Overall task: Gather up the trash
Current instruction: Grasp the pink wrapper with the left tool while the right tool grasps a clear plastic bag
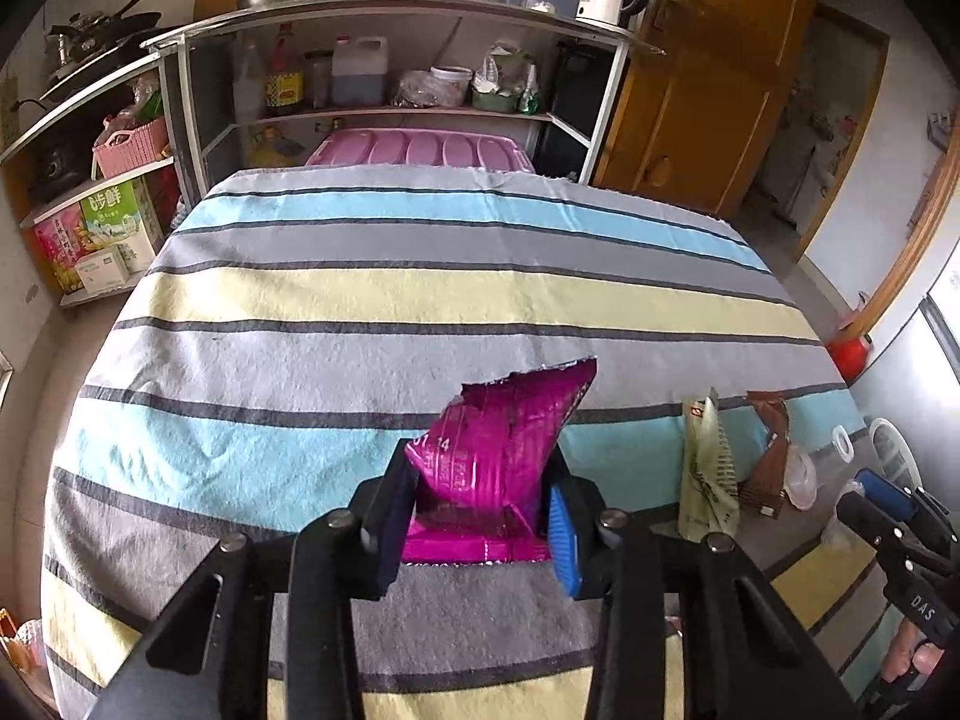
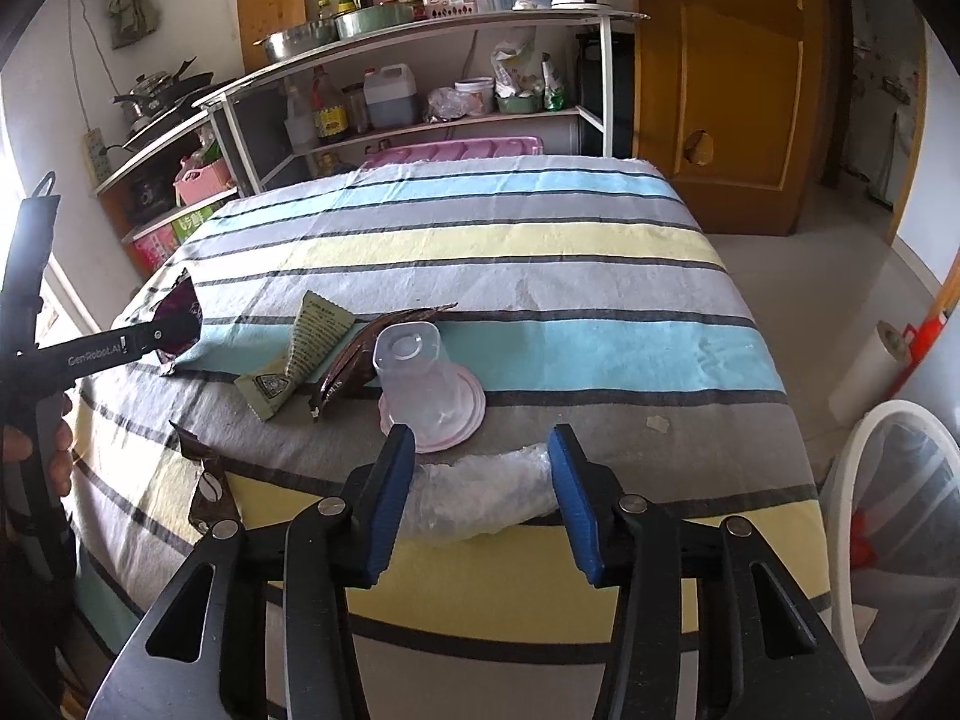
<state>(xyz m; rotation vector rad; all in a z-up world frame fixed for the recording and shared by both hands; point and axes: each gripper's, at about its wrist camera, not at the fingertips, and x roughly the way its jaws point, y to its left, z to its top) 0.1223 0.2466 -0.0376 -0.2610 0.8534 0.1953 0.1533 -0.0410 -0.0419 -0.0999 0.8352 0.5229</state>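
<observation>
My left gripper is shut on a torn magenta foil wrapper, held just over the striped tablecloth; the wrapper also shows in the right wrist view. My right gripper is open, its fingers either side of a crumpled clear plastic wrap on the cloth. Ahead of it stand an upturned clear plastic cup on a pink lid, a brown wrapper and a green sachet. Another dark wrapper lies at the near left.
A white-rimmed bin stands on the floor right of the table. A curved shelf with bottles, pots and a kettle stands behind the table. A wooden door is at the back right. A small paper scrap lies on the cloth.
</observation>
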